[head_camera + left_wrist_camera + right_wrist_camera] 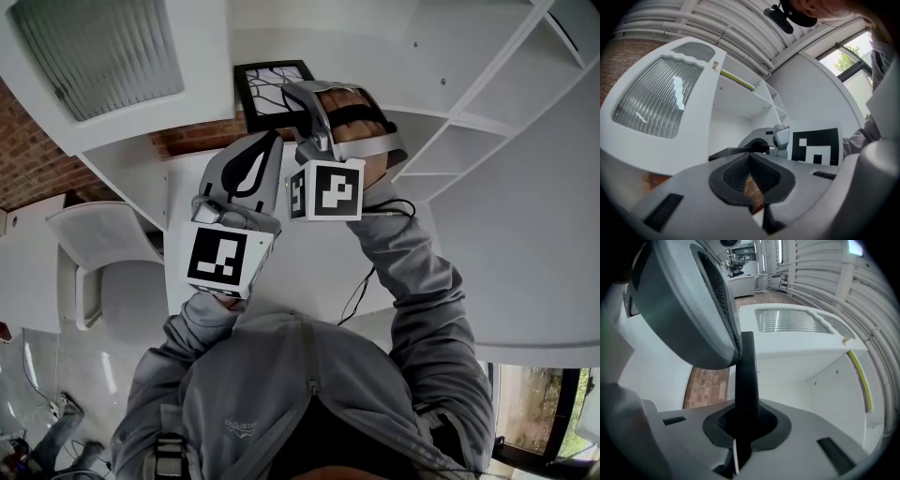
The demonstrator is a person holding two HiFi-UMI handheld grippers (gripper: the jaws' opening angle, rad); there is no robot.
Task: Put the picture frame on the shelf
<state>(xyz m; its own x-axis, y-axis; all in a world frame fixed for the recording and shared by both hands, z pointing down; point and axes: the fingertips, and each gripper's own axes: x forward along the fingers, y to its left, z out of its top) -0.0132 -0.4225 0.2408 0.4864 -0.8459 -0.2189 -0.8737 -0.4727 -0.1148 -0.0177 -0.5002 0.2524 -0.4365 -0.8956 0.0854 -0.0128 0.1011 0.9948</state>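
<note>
Here's the thin black picture frame (270, 94), its white print crossed by dark, branch-like lines. In the head view its face is turned up towards the camera. It looks close to square, but the right gripper (296, 96) covers its near corner, so I can't tell which side is the longer.

The right gripper view shows the frame (746, 376) edge-on, a slim dark bar rising straight out of the right gripper (744, 423). The jaws are clamped tight on its lower edge.

From the left gripper view it reads differently. The frame (733, 151) is a flat sliver lying roughly level, with its free end pointing left towards the open compartment of the white shelf unit (740, 101). It's held in the air in front of that compartment.

The left gripper (272, 141) sits just beside and below it. Its dark ribbed pads (761, 176) are pressed together on nothing.

Red-brown brick wall (37, 159) shows behind, to the left.
</note>
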